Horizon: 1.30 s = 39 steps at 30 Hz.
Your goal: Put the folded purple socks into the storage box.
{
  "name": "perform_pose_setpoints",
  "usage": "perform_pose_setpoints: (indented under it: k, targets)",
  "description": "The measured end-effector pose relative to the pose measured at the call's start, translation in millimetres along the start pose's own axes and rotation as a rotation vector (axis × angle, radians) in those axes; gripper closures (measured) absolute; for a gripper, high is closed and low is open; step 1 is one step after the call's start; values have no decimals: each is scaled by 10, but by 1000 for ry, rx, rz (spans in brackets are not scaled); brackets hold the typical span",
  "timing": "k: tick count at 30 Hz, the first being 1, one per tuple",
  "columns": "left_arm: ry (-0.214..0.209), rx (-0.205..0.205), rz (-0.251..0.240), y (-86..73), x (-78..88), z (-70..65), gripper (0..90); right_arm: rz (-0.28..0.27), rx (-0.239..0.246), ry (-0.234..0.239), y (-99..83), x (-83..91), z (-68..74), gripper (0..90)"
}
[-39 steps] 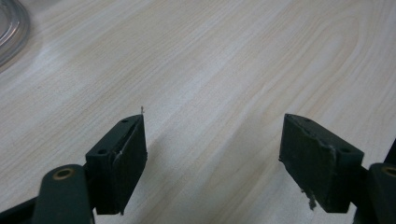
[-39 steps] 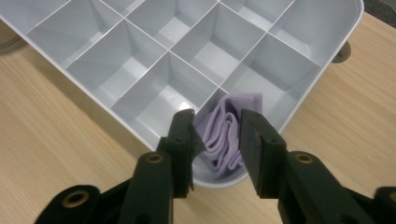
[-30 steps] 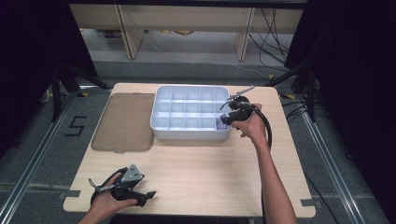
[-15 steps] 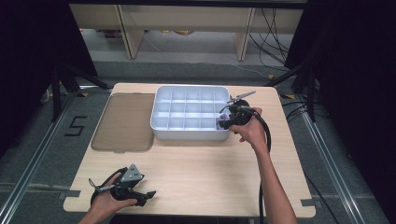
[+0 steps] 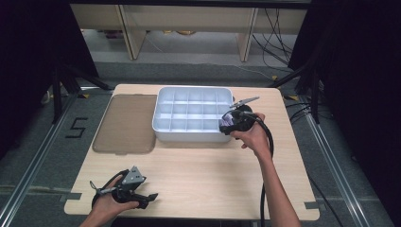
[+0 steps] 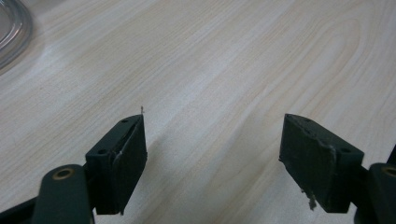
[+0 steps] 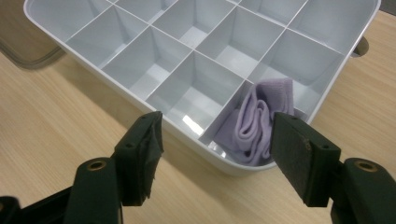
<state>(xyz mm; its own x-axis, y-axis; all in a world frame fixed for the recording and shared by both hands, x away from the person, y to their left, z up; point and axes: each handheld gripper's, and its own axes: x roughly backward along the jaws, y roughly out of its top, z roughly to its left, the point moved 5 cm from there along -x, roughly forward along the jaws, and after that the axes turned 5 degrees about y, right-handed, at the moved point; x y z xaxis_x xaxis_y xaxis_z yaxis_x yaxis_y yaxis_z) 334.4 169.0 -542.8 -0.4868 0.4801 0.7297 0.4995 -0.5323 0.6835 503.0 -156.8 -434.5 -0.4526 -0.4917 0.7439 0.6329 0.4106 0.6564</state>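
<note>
Lilac folded cloth (image 7: 259, 126) — white gridded tray (image 7: 121, 100), corner cell

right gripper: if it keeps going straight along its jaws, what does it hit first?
Probably the near wall of the white divided tray, at the corner compartment holding the folded lilac cloth. The right gripper has just been opening, with nothing between its jaws. Depth is unclear; slightly higher, it meets the cloth.

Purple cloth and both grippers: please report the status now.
Right gripper fingers just opening, nothing between. Left gripper open over bare table. Purple cloth folded in corner compartment of white tray. Nothing in the way.
</note>
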Motion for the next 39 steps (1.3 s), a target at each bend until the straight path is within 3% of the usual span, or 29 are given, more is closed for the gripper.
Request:
perform_pose_setpoints:
  k: [2,7,8,11,15,16,19,20,22,25,26,27,28,29,36,37,38,39]
  targets:
    - [4,-31,-2,6,5,22,223,6,-5,1,-8,14,24,339]
    - [6,-23,-5,3,2,27,223,-17,-4,9,-38,18,94,315]
    - [0,-1,-1,-4,3,14,223,-32,-1,10,-49,13,115,311]
    - [16,-40,-4,6,3,58,222,-60,35,29,-75,14,154,302]
    - [3,-10,-2,-4,4,23,222,-69,54,41,-150,10,249,296]
    - [3,5,-7,-3,-4,15,221,-70,38,42,-160,16,274,296]
    - [4,2,-6,-4,-2,16,221,-86,39,59,-202,-5,324,294]
    - [4,3,-6,-4,-1,15,221,-66,40,54,-216,1,326,294]
    - [5,2,-8,-3,2,14,221,-84,70,62,-215,-34,320,289]
    - [4,-3,-8,0,4,14,221,-69,37,53,-244,-3,343,286]
    - [4,-4,-9,1,4,14,221,-74,60,48,-254,-7,336,282]
    - [4,-4,-10,1,3,15,221,-62,46,55,-262,6,353,279]
    - [5,-3,-10,1,4,17,221,-86,35,58,-267,-15,372,277]
    - [6,-5,-11,2,6,18,221,-74,55,50,-278,-3,361,274]
    - [4,-6,-12,2,6,18,221,-83,52,59,-345,13,428,255]
    - [5,-7,-12,2,6,19,221,-65,44,65,-356,36,440,255]
    - [4,-5,-12,2,6,17,221,-90,56,64,-360,11,442,255]
    - [3,-7,-12,2,5,16,221,-54,47,69,-380,37,456,255]
